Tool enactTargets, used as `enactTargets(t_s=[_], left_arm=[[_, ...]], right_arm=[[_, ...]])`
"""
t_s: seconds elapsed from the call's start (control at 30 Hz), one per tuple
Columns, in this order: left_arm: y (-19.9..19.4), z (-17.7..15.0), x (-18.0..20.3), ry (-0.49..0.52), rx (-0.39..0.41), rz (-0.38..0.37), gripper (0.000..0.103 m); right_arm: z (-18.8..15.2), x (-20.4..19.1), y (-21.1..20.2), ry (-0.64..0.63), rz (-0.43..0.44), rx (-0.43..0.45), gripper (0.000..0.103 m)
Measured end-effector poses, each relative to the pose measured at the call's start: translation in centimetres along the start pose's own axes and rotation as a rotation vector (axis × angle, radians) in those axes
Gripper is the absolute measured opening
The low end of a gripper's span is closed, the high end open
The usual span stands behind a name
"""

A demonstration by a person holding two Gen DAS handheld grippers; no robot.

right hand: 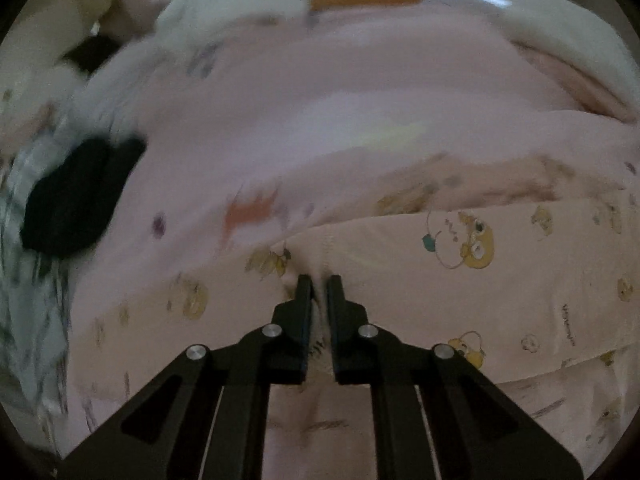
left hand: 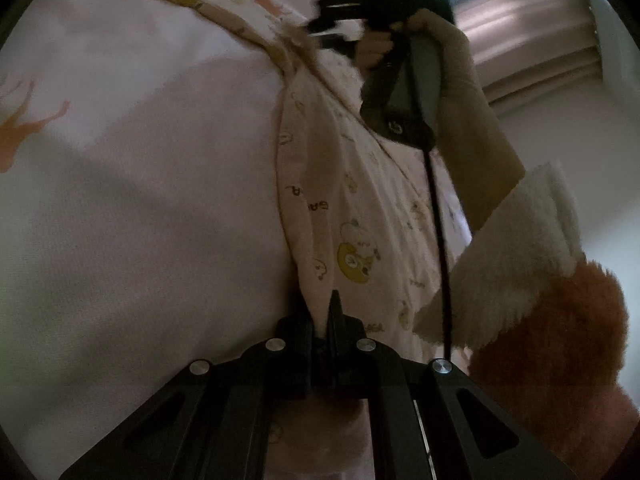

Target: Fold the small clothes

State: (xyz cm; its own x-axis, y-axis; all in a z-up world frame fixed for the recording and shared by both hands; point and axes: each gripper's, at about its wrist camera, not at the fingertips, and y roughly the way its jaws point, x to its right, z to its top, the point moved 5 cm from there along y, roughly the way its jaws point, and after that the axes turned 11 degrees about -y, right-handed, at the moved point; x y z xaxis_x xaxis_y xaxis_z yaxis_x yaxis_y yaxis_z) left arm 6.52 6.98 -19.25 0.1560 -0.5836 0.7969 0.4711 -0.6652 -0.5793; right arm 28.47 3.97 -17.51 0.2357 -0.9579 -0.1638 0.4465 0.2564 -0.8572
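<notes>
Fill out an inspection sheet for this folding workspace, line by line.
Surface: pale pink sheet with animal prints.
Job's things: small printed garment, stretched between both grippers.
Clutter: black cloth item at left on the bedding; white bedding behind.
Grippers: left gripper shut on the garment's edge; right gripper shut on a garment fold.
Cables: black cable hanging from the right gripper's handle.
Surroundings: person's fluffy white and orange sleeve; curtain behind.

I see a pale pink garment (left hand: pixel 360 216) printed with yellow cartoon bears, a plain pink sheet (right hand: pixel 320 92), black grippers, and a white-and-orange fluffy sleeve (left hand: pixel 532 280) at right.
</notes>
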Motion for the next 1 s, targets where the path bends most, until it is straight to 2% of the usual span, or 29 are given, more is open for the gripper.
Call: enactTargets(t_s=[0.07,0.13,0.17,0.23,0.33,0.43,0.5,0.67,0.73,0.8,0.83,0.9,0.93,0.97,1.0], left_arm=[[-0.3,-0.1,-0.4,-0.006,-0.003,-0.004,0.006],[-0.5,-0.3,-0.6,-0.01,-0.006,-0.009,0.006],[-0.5,-0.2,-0.7,-0.011,-0.007,-0.011,0.006],[-0.5,-0.2,-0.9,-0.013,-0.008,-0.013,0.006],[-0.1,-0.5,-1.3,-0.02,-0.011,-0.016,0.006],[-0.5,-0.7,-2.0,-0.03,-0.015,-0.029,0.006],[-0.6,-0.8,-2.2,-0.041,-0.018,-0.037,0.006],[-1.6,-0.9,-1.3,-0.056,-0.009,-0.048,0.006],[-1.5,-0.9,-1.9,-0.053,-0.008,-0.046,0.006],[-1.6,-0.8,-1.4,-0.056,-0.01,-0.046,0.006],[-1.6,-0.7,-1.5,-0.06,-0.013,-0.049,0.006],[-1.7,-0.9,-1.6,-0.07,-0.017,-0.057,0.006],[-1.8,-1.0,-1.6,-0.073,-0.018,-0.061,0.006],[-2.4,-0.9,-1.9,-0.074,-0.015,-0.061,0.006],[-2.3,-1.1,-1.9,-0.072,-0.01,-0.058,0.006]], right_arm=[[-1.0,-1.6,1.9,-0.028,0.031,-0.093,0.023],[-1.6,-2.8,2.3,-0.067,0.005,-0.068,0.032],[-1.6,-3.2,2.2,-0.085,0.006,-0.055,0.043],[-1.3,-4.0,2.1,-0.102,0.084,-0.075,0.057],[-1.1,-4.0,0.7,-0.053,0.197,-0.11,0.059],[-1.3,-2.8,-2.7,-0.047,0.221,-0.062,0.062],[-1.5,-0.7,-5.0,-0.065,0.158,-0.005,0.066],[-3.1,10.0,-7.8,-0.043,-0.157,0.043,0.066],[-4.7,15.6,-7.0,-0.051,-0.357,-0.021,0.062],[-7.3,20.7,-6.1,0.005,-0.474,-0.11,0.048],[-8.7,22.7,-5.9,0.036,-0.452,-0.117,0.043],[-10.0,24.0,-7.3,0.045,-0.323,-0.008,0.034],[-10.5,24.3,-8.0,0.025,-0.32,-0.002,0.033],[-10.7,24.6,-8.4,-0.001,-0.365,-0.023,0.039],[-11.0,25.1,-8.9,-0.026,-0.447,-0.058,0.043]])
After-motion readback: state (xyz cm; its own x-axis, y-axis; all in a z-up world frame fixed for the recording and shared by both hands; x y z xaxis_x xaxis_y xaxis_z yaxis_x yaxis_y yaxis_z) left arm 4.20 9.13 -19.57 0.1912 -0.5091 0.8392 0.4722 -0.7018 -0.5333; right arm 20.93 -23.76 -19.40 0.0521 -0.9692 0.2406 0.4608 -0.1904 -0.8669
